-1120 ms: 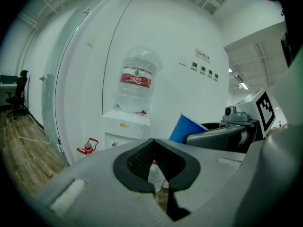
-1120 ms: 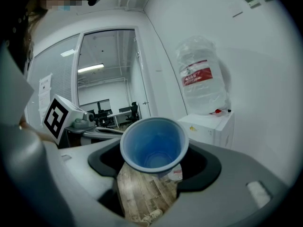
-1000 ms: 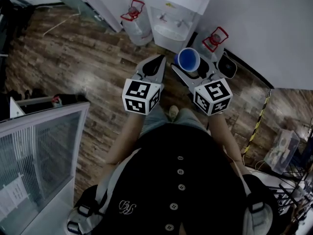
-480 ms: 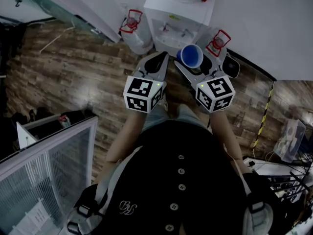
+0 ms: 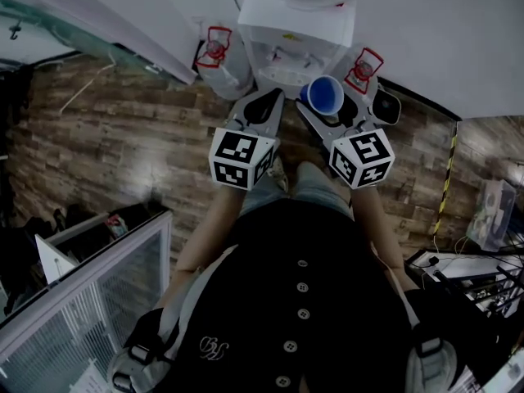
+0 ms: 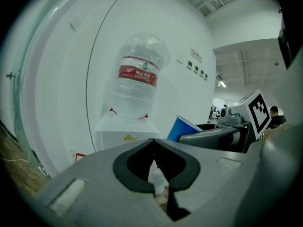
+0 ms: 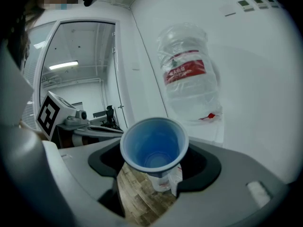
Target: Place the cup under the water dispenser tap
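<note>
Right gripper (image 5: 334, 111) is clamped on the blue cup (image 7: 154, 148), which is held in the air short of the dispenser (image 5: 295, 31), not yet under a tap. Left gripper (image 6: 154, 171) is pressed closed, nothing in it. Risks judged: thin cup crushed or tipped by the grip, or rim knocked against a tap. White print on the bottle's (image 7: 187, 77) red label is unreadable.

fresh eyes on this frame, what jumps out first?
The blue disposable cup, empty, sits gripped in the right gripper's jaws at the centre of the right gripper view. Just beyond it stands the white water dispenser with a clear, red-labelled bottle on top. The left gripper is beside the right one, jaws shut on nothing.
</note>
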Demonstrator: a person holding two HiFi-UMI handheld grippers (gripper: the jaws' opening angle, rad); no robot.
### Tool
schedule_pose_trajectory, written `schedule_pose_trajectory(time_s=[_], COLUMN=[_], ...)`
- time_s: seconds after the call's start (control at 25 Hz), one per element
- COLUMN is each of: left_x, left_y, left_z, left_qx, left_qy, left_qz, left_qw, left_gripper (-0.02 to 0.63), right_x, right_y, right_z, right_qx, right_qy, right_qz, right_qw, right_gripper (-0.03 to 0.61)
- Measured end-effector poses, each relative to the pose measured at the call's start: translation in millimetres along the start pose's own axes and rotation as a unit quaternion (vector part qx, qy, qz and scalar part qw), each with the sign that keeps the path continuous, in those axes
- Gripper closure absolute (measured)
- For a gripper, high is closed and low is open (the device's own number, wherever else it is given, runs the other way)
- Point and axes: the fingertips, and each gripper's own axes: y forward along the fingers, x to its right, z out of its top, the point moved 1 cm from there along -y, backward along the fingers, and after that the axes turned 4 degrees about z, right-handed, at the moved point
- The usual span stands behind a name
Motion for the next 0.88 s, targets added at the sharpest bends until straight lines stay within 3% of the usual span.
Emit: schedule_pose_trajectory(time_s=[0.28,0.88], left_x=[-10.3,-14.8], left_y=[3.7,33.4], left_z=[-8.0,-19.5], left_qx=[-0.007,-0.021], left_qy=[-0.01,-0.029], left_qz=[-0.011,-0.002], left_qw=[0.9999,0.9993], left_gripper=[0.614,0.614], right_x=[-6.0,8.8], right_y=[10.0,19.0], right_z=[-6.0,-9.1], right_qx=[-0.008,-0.025], right_qy=[0.004,-0.026], right_qz=[-0.004,0.044], right_qw=[1.0,0.998], right_gripper=[0.245,0.245])
